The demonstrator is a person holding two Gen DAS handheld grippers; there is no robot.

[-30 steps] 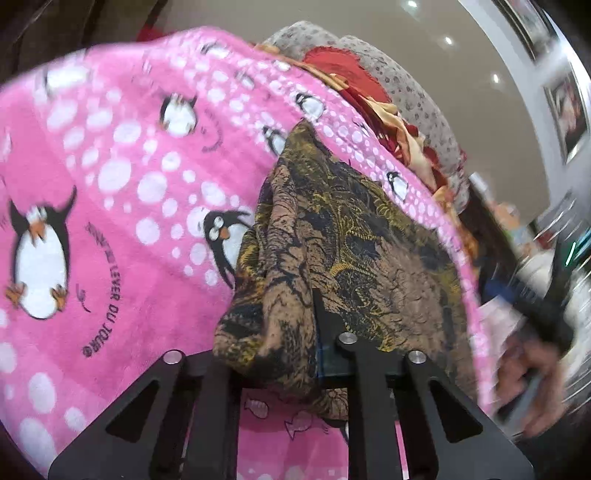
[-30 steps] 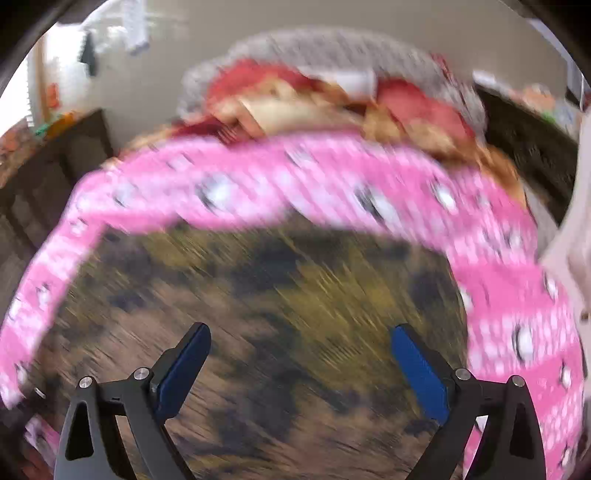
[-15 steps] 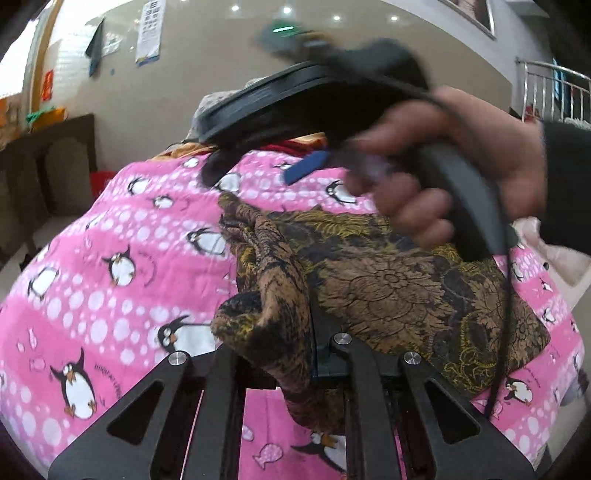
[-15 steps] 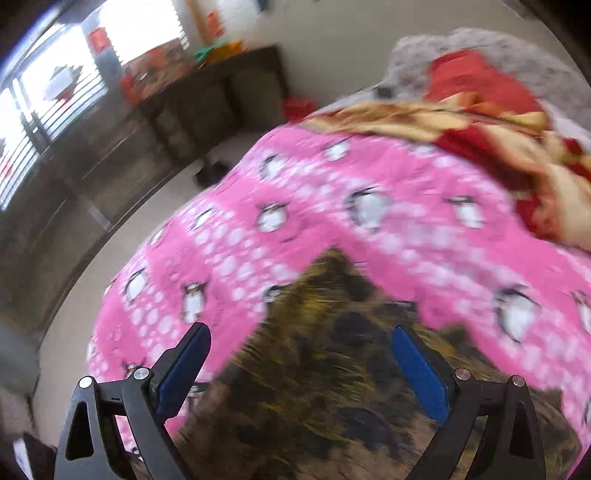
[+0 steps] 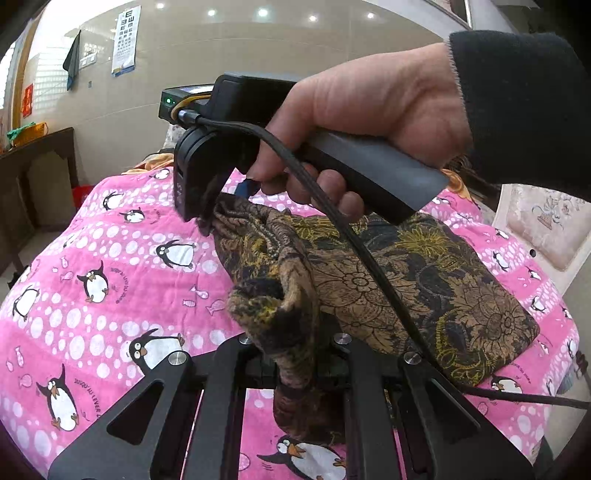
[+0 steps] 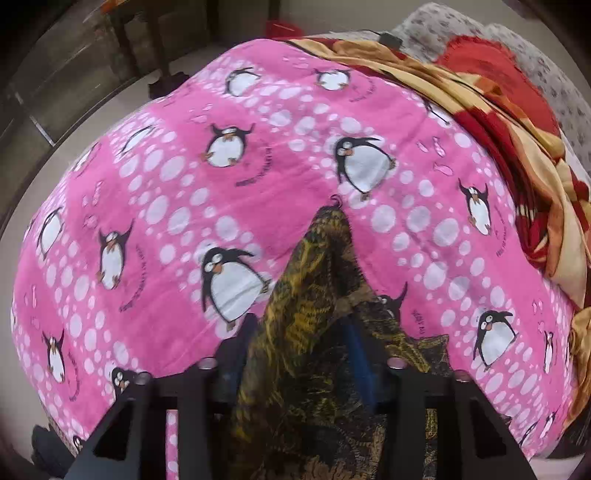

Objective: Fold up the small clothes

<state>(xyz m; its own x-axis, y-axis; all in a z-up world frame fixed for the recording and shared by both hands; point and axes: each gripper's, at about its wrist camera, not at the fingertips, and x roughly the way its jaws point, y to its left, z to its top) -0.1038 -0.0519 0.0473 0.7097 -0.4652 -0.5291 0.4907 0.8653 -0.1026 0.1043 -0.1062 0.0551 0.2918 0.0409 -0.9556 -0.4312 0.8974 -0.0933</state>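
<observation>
Beige tiled wall (image 5: pixel 258 66) behind, recessed ceiling lights on. An eye chart poster (image 5: pixel 125 40) hangs on it, top letter "E" legible, smaller rows too blurred to read. A red sign (image 5: pixel 27 100) further left is unreadable. Dark wooden sideboard (image 5: pixel 37 177) stands along the left.

Work surface is a bed under a pink penguin blanket (image 5: pixel 110 258) with white dots and small fish. Curved print beside each penguin reads roughly "JUSQU'AU LEVER DU JOUR"; only partly sharp. A red and gold blanket (image 6: pixel 498 110) is bunched at the far end, with a grey patterned cushion (image 6: pixel 443 22) behind it.

The garment (image 5: pixel 406 280), brown, black and gold floral fabric, lies mostly flat on the pink blanket toward my right side, with its near edge lifted and bunched.

My left gripper (image 5: pixel 299 354): fingers narrow, clamped on that bunched edge; cloth hangs down through the gap.

My right gripper (image 6: pixel 299 354): fingers narrow, pinching another part of the same garment; blue pad (image 6: pixel 358 354) visible against the fabric, a pointed fold standing up ahead of it. In the left view my right hand (image 5: pixel 369 110) grips its grey handle, black cable (image 5: pixel 369 258) trailing across the cloth.
</observation>
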